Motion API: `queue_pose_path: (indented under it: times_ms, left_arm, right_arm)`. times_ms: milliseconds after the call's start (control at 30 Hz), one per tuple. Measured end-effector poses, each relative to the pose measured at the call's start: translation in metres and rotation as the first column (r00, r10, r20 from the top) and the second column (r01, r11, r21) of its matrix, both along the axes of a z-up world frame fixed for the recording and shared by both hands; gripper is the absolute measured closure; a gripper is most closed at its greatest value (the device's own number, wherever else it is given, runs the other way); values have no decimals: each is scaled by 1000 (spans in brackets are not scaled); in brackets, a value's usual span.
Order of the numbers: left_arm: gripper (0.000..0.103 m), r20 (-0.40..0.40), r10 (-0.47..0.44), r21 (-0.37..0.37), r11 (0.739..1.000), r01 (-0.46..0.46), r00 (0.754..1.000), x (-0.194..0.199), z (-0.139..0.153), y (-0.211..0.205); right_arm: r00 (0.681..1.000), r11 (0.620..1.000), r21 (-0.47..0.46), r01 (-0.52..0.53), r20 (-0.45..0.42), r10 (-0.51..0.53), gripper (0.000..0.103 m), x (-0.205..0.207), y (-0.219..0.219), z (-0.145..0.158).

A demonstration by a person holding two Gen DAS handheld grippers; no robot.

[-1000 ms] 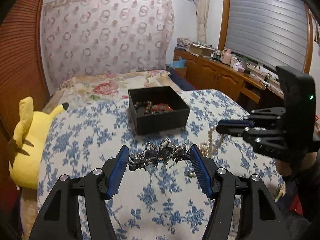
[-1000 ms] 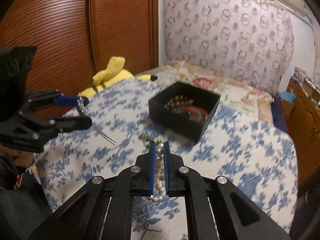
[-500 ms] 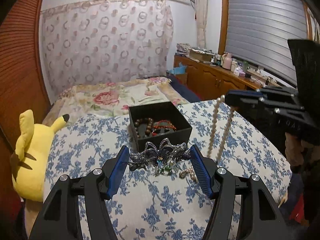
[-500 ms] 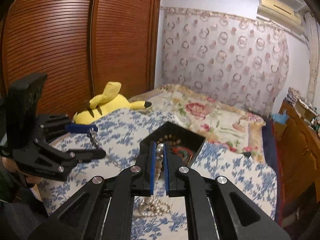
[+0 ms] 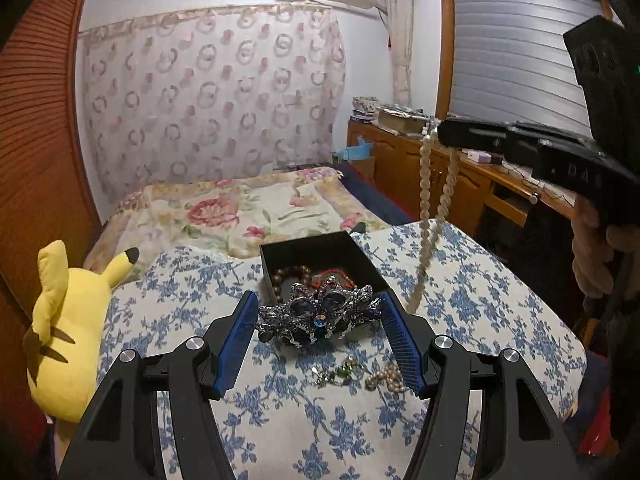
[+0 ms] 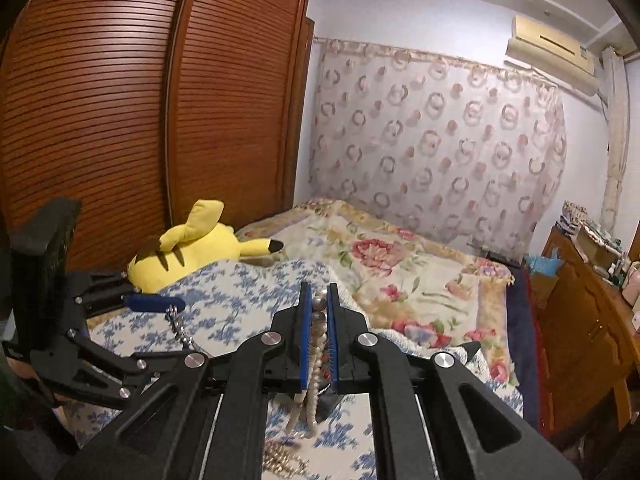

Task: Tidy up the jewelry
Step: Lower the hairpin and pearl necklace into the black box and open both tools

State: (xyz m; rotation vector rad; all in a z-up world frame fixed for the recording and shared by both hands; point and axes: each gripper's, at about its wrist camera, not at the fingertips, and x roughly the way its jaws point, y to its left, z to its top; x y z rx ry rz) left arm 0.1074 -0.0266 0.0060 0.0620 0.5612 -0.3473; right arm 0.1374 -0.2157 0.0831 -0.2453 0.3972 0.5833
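A silver hair clip set with dark blue stones sits crosswise between the blue pads of my left gripper, which is shut on it above the bedspread. Just beyond it stands the open black box holding brown and red bead strings. My right gripper is shut on a pearl necklace. From the left wrist view that gripper is high at the right, and the pearl necklace hangs in a long double strand down beside the box. The right wrist view shows the left gripper with the hair clip.
A small green piece and a bunch of pearls lie on the blue-flowered bedspread. A yellow plush toy lies at the bed's left edge by the wooden wardrobe. A wooden dresser runs along the right wall.
The right gripper has risen high, drawing the pearl necklace up off the bedspread into a long hanging strand. The left gripper has lifted a little with the hair clip, closer to the box.
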Motion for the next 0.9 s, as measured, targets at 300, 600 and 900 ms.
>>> queue_pose_path:
  times_ms: [300, 600, 900]
  left_arm:
    - [43, -9, 8, -9, 1000, -8, 1000, 26, 1, 5]
    - [43, -18, 11, -13, 1000, -11, 1000, 55, 4, 3]
    - [43, -55, 2, -7, 1000, -3, 998, 84, -9, -4]
  right_arm:
    - [999, 1000, 11, 13, 41, -14, 95, 33, 0, 27]
    - [997, 1000, 7, 20, 75, -21, 95, 70, 6, 47]
    - [1000, 1000, -7, 23, -2, -23, 95, 109, 8, 7]
